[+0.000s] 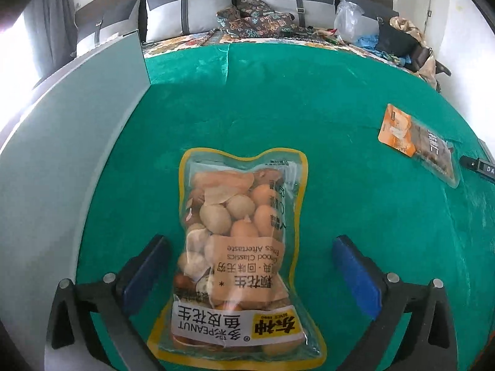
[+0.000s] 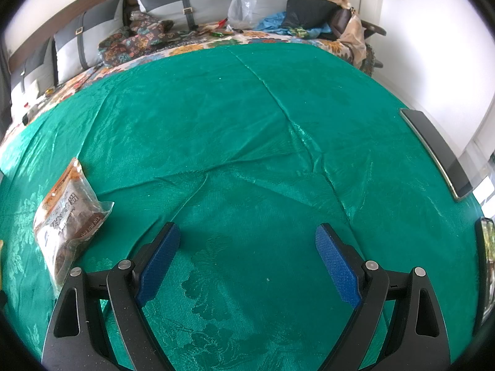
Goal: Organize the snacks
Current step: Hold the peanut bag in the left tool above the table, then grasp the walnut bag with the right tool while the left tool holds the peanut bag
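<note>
Straddling the peanut bag point(image 1: 241, 247), your left gripper point(image 1: 250, 266) has its jaws spread wide, one blue pad on each side of the pack and neither touching it, so nothing is pinched yet. The bag lies flat on the green cloth point(image 1: 309, 108), its printed label end nearest the camera and its clear sealed end pointing toward the sofa cushions point(image 1: 185, 9).

Your right gripper point(image 2: 247, 259) is also spread, with only bare cloth between its pads. Take the peanut bag as your landmark: the second snack, an orange-and-clear packet point(image 1: 417, 145), lies well off to its right and a little farther from you. In the right wrist view that same packet point(image 2: 68, 216) sits just left of the left pad, apart from it.

A grey-green box wall point(image 1: 92, 123) rises to the left of the peanut bag, well apart from it. That may be where the snacks belong, though its inside is hidden, so you cannot tell whether anything is already in it.

By my reading the job is barely started: both visible snacks are loose on the cloth and neither is held. Count: two snack packs, two grippers, one box wall, plus dark flat devices point(image 2: 439, 151) at the cloth's far right edge, beyond the packet.
</note>
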Tool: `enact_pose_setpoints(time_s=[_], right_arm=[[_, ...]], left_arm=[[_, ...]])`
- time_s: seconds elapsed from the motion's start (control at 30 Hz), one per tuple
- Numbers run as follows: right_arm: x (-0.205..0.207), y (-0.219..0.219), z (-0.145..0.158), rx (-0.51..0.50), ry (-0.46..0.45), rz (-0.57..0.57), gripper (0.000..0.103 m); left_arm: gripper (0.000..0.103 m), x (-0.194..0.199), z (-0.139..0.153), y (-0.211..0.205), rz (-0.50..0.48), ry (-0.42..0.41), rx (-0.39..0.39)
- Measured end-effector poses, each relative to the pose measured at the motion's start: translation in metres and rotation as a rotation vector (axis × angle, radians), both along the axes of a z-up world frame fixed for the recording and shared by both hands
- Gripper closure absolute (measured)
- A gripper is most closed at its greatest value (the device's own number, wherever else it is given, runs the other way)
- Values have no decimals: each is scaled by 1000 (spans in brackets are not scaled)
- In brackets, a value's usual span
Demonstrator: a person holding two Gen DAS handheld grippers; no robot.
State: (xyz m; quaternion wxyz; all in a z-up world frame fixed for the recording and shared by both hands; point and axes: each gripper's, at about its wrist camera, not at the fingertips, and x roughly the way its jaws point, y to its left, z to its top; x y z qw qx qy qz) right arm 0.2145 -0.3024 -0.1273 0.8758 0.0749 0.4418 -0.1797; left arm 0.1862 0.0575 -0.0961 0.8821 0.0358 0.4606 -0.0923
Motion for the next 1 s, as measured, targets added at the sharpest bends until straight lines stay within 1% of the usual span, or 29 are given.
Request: enact_pose_setpoints(time_s=[0.77,0.83,0.87,0.9,0.93,0.97,1.0], right_arm=[[0,-2,-1,1,2,9,12],[6,-6,3,41,25,58,15],[4,-7,14,88,-12,102,15],[2,-3,25,128,-63,175,13],[1,3,34,159,-91,249,12],[6,17,44,195,-97,372,12],[14,33,50,213,-69,488,13]], left_arm=[[0,3,-1,-4,2,-2,4],[0,3,-1,-4,2,-2,4],[0,3,-1,-4,2,-2,3],[0,3,-1,-4,2,-2,3],[0,3,-1,-4,2,-2,4],[0,3,-1,-4,2,-2,4],[0,3,-1,-4,1,-2,4]])
